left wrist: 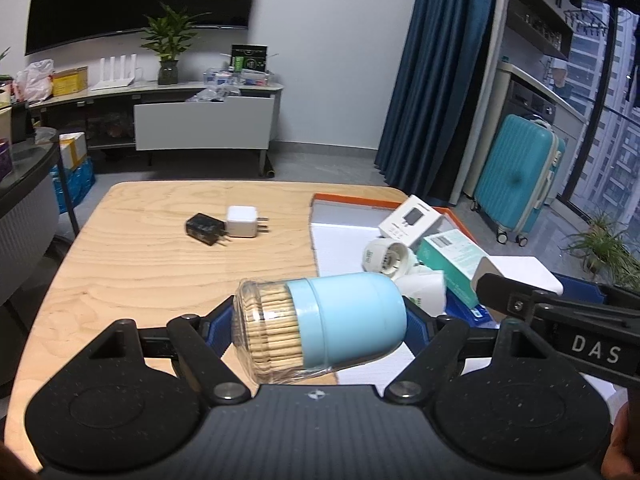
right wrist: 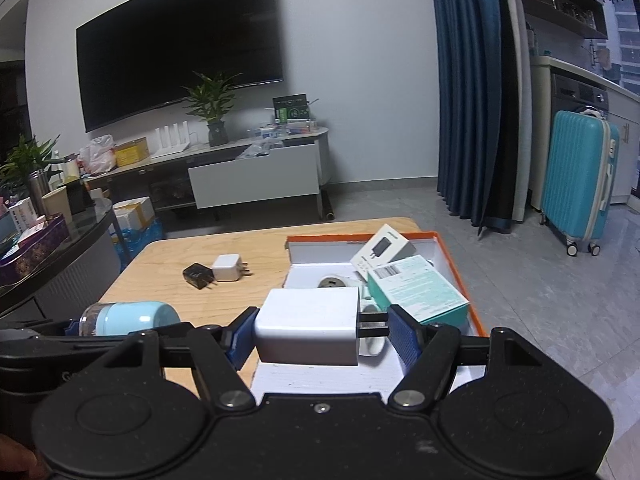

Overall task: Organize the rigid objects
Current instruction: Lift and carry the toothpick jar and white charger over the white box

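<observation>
Toothpicks fill the clear end of a pale blue toothpick holder (left wrist: 320, 326), which lies on its side clamped between the blue pads of the left gripper (left wrist: 320, 330), over the near part of the wooden table (left wrist: 152, 264). The right gripper (right wrist: 322, 334) is clamped on a large white charger (right wrist: 308, 330), its prongs pointing right against the right pad, held over the near end of the orange-rimmed box (right wrist: 460, 276).

Inside that box lie a teal carton (right wrist: 416, 290) and, farther off, a white carton (right wrist: 382, 254) printed with a charger picture; both lean across the right side. A white lamp socket (left wrist: 386, 258) sits left of them, partly hidden behind the held charger in the right wrist view.

Left of the box, well apart from both grippers, a small black plug (left wrist: 204, 229) and a small white plug (left wrist: 242, 222) rest touching on the table, prongs to the right. From the left wrist view, the right gripper's black finger crosses the near right corner, covering part of the box.
</observation>
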